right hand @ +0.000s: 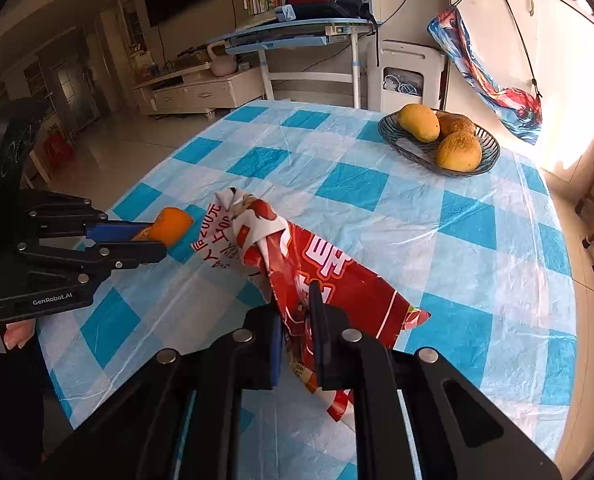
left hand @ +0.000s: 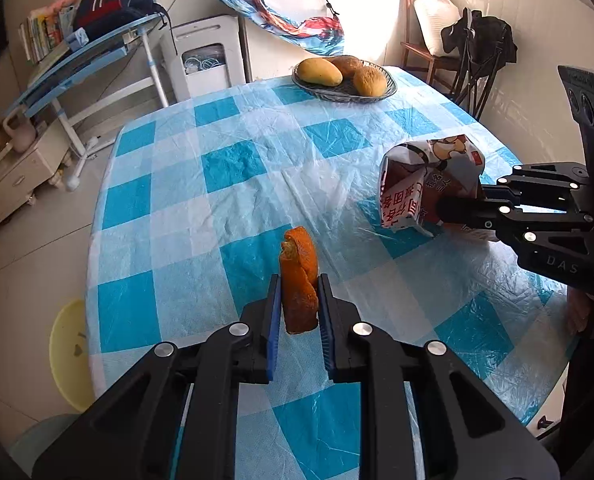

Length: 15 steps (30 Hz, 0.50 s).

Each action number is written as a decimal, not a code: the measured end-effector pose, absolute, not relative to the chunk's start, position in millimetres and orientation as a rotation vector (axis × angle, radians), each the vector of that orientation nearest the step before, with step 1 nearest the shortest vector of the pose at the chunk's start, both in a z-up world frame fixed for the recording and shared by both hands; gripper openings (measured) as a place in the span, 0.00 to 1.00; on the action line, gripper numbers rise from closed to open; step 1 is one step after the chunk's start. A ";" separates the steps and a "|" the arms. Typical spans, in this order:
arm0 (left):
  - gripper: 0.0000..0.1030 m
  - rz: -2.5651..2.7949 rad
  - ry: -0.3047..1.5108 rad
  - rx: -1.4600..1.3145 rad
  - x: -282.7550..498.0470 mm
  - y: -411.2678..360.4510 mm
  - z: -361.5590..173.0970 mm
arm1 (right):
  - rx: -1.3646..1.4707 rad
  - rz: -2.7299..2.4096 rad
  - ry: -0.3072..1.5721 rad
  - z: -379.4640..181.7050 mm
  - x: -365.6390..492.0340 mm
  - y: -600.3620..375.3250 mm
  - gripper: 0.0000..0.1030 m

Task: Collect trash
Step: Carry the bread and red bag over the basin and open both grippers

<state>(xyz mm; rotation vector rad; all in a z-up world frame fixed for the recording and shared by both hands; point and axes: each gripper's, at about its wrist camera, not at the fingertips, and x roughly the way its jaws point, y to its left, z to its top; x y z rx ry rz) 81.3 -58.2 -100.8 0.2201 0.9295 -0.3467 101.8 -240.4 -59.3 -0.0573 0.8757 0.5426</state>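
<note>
A curled strip of orange peel [left hand: 299, 280] stands upright between the blue pads of my left gripper [left hand: 298, 286], which is shut on it just above the checked tablecloth. From the right wrist view the same orange peel [right hand: 173, 224] shows at the left, pinched in the left gripper [right hand: 153, 236]. A crumpled red and white snack wrapper [right hand: 297, 256] is clamped in my right gripper [right hand: 297, 304], its folded end reaching forward over the table. In the left wrist view that wrapper [left hand: 425, 176] hangs from the right gripper [left hand: 447, 210] at the right edge.
A dark wire basket [left hand: 343, 90] with three yellow-brown fruits sits at the table's far end. The blue and white checked cloth [left hand: 225, 168] covers the table. A yellow basin [left hand: 67, 356] lies on the floor at left. Chairs [left hand: 473, 60] stand beyond the far right corner.
</note>
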 end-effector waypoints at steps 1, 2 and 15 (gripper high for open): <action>0.17 -0.339 0.922 0.224 81.5 -58.0 -99.7 | -0.046 0.555 0.869 -57.4 101.2 -239.5 0.12; 0.17 -0.332 0.916 0.226 81.6 -57.5 -98.9 | -0.034 0.571 0.862 -55.6 100.5 -238.1 0.12; 0.17 -0.271 0.857 0.238 83.3 -42.8 -86.2 | 0.012 0.662 0.808 -43.8 94.9 -221.1 0.11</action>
